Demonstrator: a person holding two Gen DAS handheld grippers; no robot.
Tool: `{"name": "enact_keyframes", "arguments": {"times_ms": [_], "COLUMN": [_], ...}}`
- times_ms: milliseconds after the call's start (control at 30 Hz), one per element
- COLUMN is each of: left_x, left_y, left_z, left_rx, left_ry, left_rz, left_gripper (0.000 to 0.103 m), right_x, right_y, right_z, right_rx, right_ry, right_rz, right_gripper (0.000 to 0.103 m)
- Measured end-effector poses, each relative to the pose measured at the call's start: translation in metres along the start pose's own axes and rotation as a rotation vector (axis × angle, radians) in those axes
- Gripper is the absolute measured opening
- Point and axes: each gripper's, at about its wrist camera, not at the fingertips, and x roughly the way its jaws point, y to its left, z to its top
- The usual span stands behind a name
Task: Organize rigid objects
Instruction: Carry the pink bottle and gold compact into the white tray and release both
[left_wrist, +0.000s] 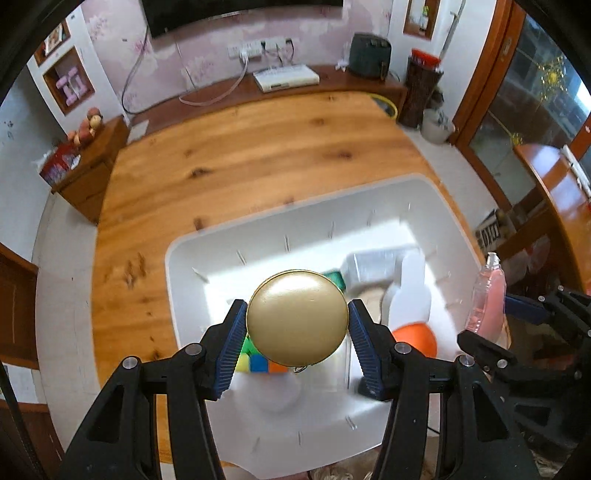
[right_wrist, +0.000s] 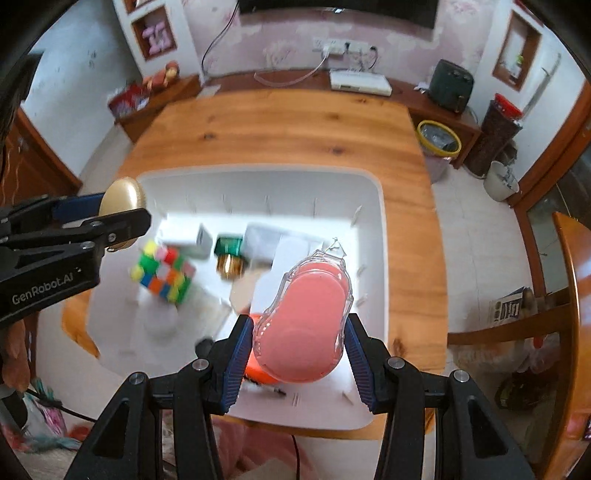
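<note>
The wooden surface (right_wrist: 280, 122) fills the middle of the room, and on it stands a big white bin (right_wrist: 373, 192) with rounded corners, open at the top. Both hand-held grippers hang above this bin and point steeply down into it. The right hand-held gripper (right_wrist: 300, 334) has its blue pads closed on a clear bottle with pink liquid (right_wrist: 303, 317); the bottle is gripped at its sides and its nozzle end points away from the camera, over the bin. The left hand-held gripper (left_wrist: 297, 322) holds a round gold tin (left_wrist: 297, 316) by its edges, with the flat gold face turned to the camera; it is also over the bin, to the left of the bottle. Inside the bin, a colourful puzzle cube (right_wrist: 162, 275) lies on the left part of the floor. Near the middle there is a small jar with a green cap (right_wrist: 229, 254), lying beside some white and grey boxes that are too blurred to tell apart.
</note>
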Motion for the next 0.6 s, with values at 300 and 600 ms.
{"name": "enact_keyframes", "arguments": {"times_ms": [300, 600], "left_x": [0.028, 0.048], "left_y": [-0.012, -0.016], "left_z": [-0.021, -0.031], "left_rx": [0.014, 0.022], "left_ry": [0.066, 0.116], "left_rz": [-0.017, -0.015], "left_gripper": [0.059, 0.059], "right_x": [0.033, 0.054], "right_y": [0.002, -0.003], "right_z": [-0.01, -0.018], "right_rx": [-0.028, -0.038], "right_ry": [0.1, 0.175], "right_rz": [-0.061, -0.078], "right_gripper": [0.051, 0.051]}}
